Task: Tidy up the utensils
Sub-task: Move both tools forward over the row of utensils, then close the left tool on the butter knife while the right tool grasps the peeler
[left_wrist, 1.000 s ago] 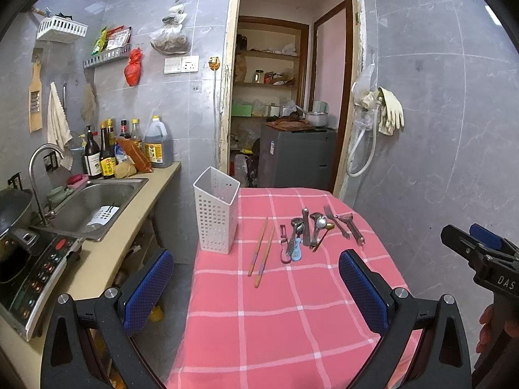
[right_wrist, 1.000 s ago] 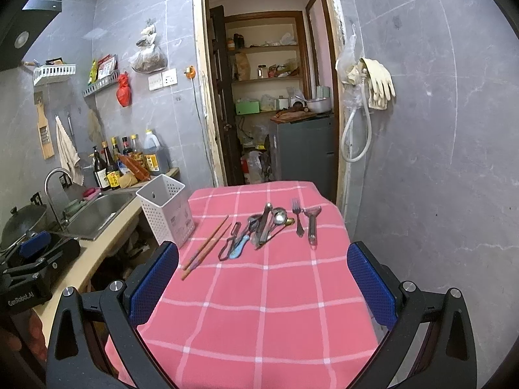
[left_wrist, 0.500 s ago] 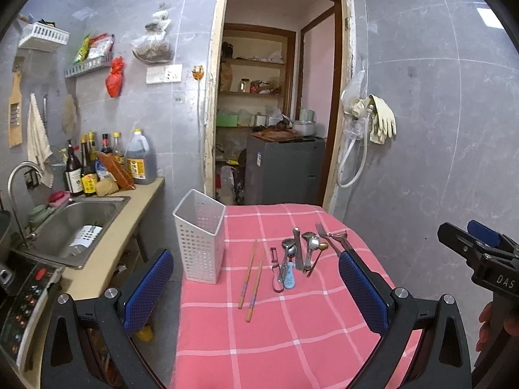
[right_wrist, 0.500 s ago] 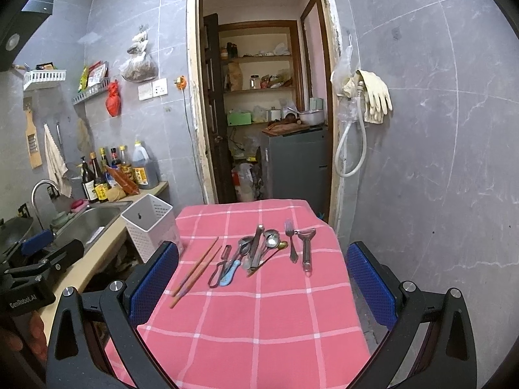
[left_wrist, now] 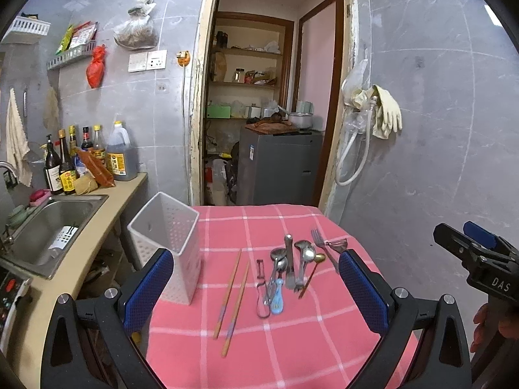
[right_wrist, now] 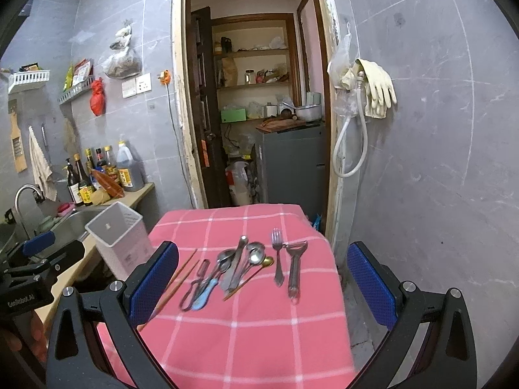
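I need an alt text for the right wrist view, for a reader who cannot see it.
Open right gripper hovers over a pink checked tablecloth where chopsticks, spoons, a fork and a peeler lie in a row. A white perforated holder stands at the left edge.

Left claw (left_wrist: 256, 288) spread wide, empty, above bench (left_wrist: 292, 350); chopsticks (left_wrist: 232, 291), cutlery (left_wrist: 292, 269) beside white holder (left_wrist: 168, 243) (upright).

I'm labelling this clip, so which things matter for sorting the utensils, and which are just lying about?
Job: white holder, chopsticks, spoons, fork, peeler.
Lying about: sauce bottles, sink, rubber gloves.
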`<state>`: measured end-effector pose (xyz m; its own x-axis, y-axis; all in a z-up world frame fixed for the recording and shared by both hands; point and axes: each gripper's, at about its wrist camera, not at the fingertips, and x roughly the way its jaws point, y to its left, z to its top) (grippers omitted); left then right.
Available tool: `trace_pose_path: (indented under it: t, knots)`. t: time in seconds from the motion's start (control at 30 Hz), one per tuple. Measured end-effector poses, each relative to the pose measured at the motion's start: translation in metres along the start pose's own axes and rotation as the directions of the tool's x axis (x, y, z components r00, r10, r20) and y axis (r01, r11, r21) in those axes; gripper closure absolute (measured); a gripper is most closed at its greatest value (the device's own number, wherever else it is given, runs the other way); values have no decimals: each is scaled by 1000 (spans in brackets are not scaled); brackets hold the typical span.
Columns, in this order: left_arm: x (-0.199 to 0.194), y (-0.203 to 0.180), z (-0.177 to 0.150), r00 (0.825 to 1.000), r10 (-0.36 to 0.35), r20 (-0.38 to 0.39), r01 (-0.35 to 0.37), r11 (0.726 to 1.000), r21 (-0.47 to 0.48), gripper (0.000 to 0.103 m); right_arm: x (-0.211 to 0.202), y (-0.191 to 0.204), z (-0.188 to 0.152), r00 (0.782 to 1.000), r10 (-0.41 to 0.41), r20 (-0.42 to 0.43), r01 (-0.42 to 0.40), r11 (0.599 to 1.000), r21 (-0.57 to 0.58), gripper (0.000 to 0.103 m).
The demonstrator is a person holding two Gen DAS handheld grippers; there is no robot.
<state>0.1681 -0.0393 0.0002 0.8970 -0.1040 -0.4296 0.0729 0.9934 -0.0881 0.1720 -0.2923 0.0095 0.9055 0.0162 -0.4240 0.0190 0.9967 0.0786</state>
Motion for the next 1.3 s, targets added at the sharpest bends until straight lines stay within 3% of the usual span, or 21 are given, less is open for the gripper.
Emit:
trace_pose_path:
  t: [0.37,0.53,0.8,0.93,1.13,1.3]
  knots:
    - [85,-26,10,999,32,-6,-32,999,-21,0,104,-30,17,998,55,-34,-56,998,-21,1]
    - [120,-28,6,1000,5,-14,-5,998,-58,0,149,-39,14,993,94,-65,-96,995,-27,1]
    - [185,-39,-11,992,-45,-122,37,997,-64,2,209,-47,-5,976,163,-143,-171,984,-46,1]
    - [216,-44,-21,980,-75,-183,64,996,-66,15,238,-54,-19,963,182,-199,-190,982,-22,2]
    - [259,-47,-44,958,-96,-270,77,994,-83,34,280,-64,-48,934,210,-289,-204,978,52,31]
    - [285,-41,-57,938,-102,-330,66,991,-117,48,307,-70,-68,907,227,-355,-202,973,108,45]
